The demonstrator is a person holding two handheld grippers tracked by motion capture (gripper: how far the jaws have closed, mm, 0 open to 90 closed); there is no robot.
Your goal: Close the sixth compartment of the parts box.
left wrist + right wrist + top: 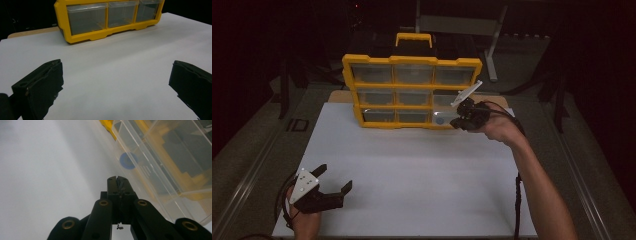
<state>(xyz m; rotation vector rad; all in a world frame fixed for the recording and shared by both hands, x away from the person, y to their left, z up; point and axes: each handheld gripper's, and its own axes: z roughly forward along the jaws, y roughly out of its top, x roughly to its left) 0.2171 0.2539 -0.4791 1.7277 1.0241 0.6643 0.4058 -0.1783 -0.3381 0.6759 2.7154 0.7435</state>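
High view shows a yellow drawer organiser (412, 90) standing upright at the far side of a white bench (412, 175), its clear drawers facing the person for easy reach. At its bottom-right drawer (443, 117), which holds a blue disc (128, 160), the right gripper (460, 122) sits with jaws pressed together, nothing visibly between them, just beside the drawer front. The left gripper (336, 180) waits near the bench's front edge, jaws spread wide, empty.

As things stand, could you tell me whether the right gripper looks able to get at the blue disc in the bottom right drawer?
Probably not yet: the right gripper is shut beside the clear drawer, whose wall lies between it and the blue disc.
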